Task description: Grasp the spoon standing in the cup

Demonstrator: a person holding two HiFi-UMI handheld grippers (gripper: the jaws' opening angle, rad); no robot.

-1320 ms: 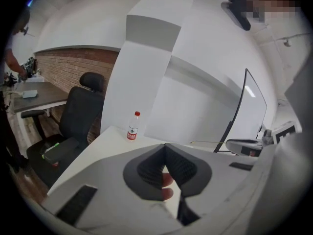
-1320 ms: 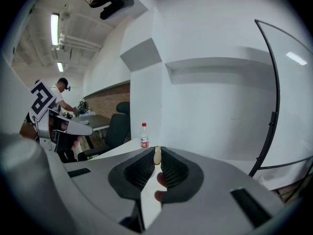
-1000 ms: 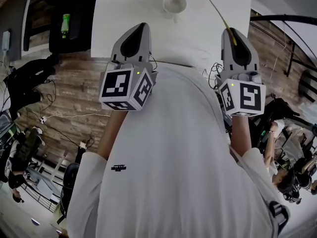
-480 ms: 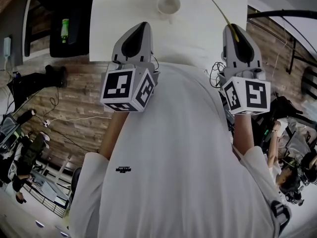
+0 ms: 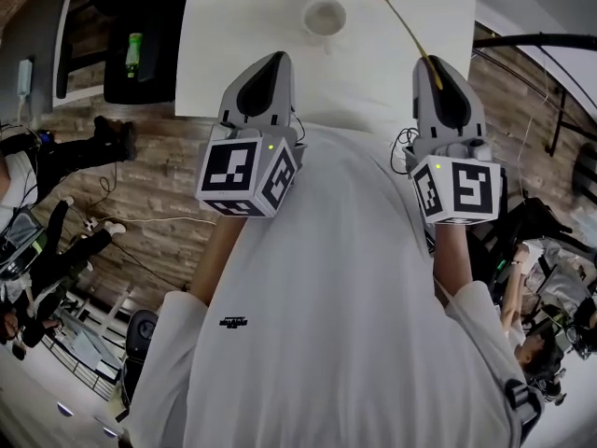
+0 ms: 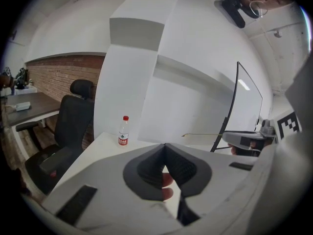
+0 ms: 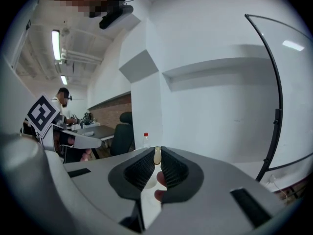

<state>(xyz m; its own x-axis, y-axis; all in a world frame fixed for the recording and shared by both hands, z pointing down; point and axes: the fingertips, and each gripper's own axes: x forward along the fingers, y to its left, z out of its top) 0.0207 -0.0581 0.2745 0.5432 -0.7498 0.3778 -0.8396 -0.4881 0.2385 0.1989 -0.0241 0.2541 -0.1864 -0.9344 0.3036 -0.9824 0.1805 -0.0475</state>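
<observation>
A thin golden spoon [image 5: 403, 24] sticks out over the white table [image 5: 233, 54] from my right gripper [image 5: 432, 63], which is shut on its handle. In the right gripper view the spoon's end [image 7: 157, 155] shows pinched between the jaws of the right gripper [image 7: 157, 151]. The white cup [image 5: 325, 15] stands apart on the table's far side, with no spoon in it. My left gripper [image 5: 271, 63] hovers at the table's near edge, jaws shut with nothing between them, as the left gripper [image 6: 165, 147] view shows. Both grippers are raised close to the person's chest.
A clear water bottle [image 6: 123, 131] with a red cap stands on the table's far left corner. A black office chair [image 6: 68, 131] sits left of the table. A black curved stand [image 7: 276, 111] rises at the right. A green bottle [image 5: 135, 52] lies on a dark surface to the left.
Both grippers have shifted slightly to the right in the head view and keep their pose. The spoon stays in the right gripper. People on the floor at the left have moved.
</observation>
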